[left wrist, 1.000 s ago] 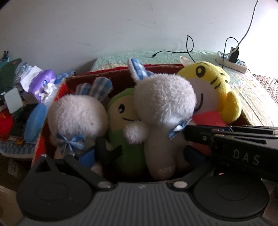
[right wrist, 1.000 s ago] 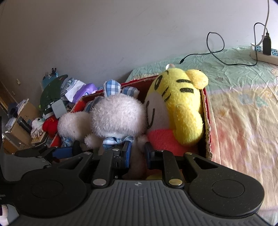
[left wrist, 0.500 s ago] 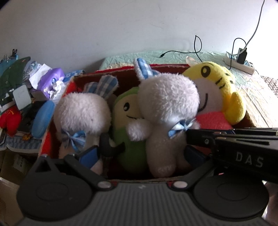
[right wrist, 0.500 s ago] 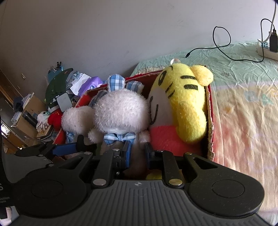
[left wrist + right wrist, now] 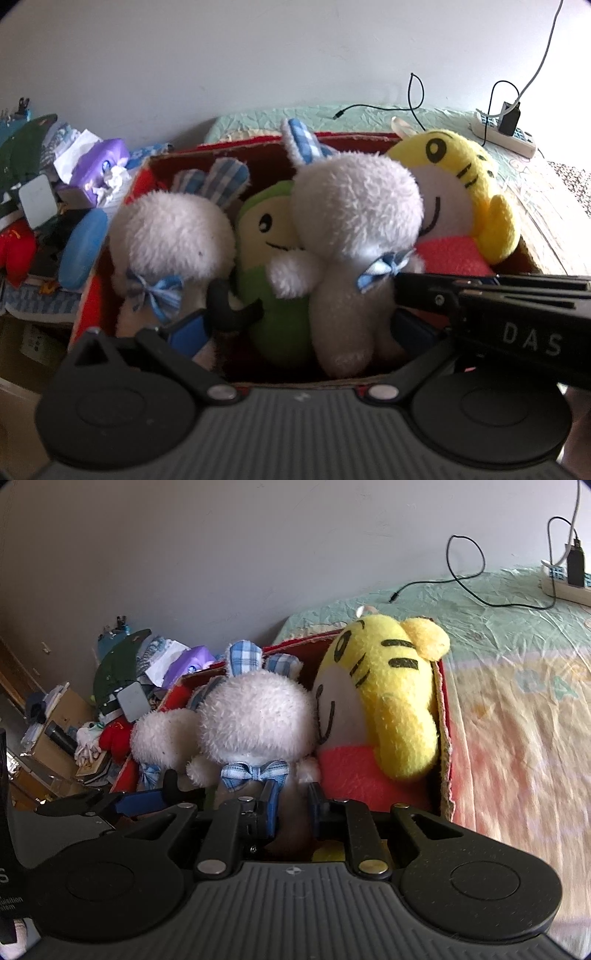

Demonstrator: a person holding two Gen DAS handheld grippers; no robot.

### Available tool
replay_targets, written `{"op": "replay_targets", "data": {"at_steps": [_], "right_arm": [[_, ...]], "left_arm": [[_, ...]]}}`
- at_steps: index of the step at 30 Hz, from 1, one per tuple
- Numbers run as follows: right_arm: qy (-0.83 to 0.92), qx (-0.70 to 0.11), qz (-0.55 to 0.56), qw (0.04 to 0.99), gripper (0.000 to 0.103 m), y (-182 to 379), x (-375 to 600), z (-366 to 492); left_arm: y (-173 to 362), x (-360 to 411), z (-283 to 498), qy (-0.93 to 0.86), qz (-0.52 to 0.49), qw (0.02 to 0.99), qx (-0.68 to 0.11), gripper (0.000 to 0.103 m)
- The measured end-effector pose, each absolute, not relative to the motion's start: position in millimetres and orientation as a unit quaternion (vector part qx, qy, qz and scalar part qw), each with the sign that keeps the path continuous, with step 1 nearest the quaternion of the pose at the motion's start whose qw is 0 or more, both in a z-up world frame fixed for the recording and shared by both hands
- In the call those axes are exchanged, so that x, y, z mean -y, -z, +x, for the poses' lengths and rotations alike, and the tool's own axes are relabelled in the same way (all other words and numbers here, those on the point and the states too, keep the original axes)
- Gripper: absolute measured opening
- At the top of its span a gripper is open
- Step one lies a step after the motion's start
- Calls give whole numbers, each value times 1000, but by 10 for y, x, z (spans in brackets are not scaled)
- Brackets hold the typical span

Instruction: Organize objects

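Red cardboard box (image 5: 110, 295) is sitting on the pastel patterned bed cover (image 5: 517, 701), packed with four plush toys. Left to right in the left wrist view: a fluffy white rabbit with checked ears (image 5: 173, 236), a green smiling plush (image 5: 273, 236), a second fluffy white rabbit with a blue checked bow (image 5: 354, 221), and a yellow striped tiger plush in a red shirt (image 5: 461, 192).

Right gripper (image 5: 291, 805) is reaching into the box; its jaws are opening, with the second rabbit's body (image 5: 258, 716) between the blue pads, which are still pressing its fur.

Left gripper (image 5: 295, 328) is standing wide apart, its fingers straddling the green plush and the second rabbit, gripping nothing.
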State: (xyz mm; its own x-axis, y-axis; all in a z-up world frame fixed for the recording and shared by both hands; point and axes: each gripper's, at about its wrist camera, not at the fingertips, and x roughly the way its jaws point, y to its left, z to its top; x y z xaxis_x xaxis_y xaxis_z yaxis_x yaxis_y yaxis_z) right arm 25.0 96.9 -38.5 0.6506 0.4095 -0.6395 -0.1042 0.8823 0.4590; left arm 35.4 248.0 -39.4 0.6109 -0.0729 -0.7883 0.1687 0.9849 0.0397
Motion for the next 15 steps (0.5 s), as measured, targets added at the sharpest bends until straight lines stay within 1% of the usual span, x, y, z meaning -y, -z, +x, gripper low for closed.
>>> {"op": "replay_targets", "data": {"at_steps": [1,6,10,13,15], "right_arm": [[-140,-393,203,886,23,376,-973,236],[-118,-391,201,890,26,348,-1022,202],[-111,-387,212,891,33,294,-1047,140],[-117,-382,241,884,34,246,-1041,80],[-116,-372,242,888,34,180,-1054,17]], "left_arm": [[390,-2482,373,69,55,893,-441,103],[381,-2488,382,79,61,894,-438,103],[347,-2516,355,91,66,895,-432,103],[279,-2556,318,102,68,894,-431,100],[207,-2587,269,112,68,896,-425,101]]}}
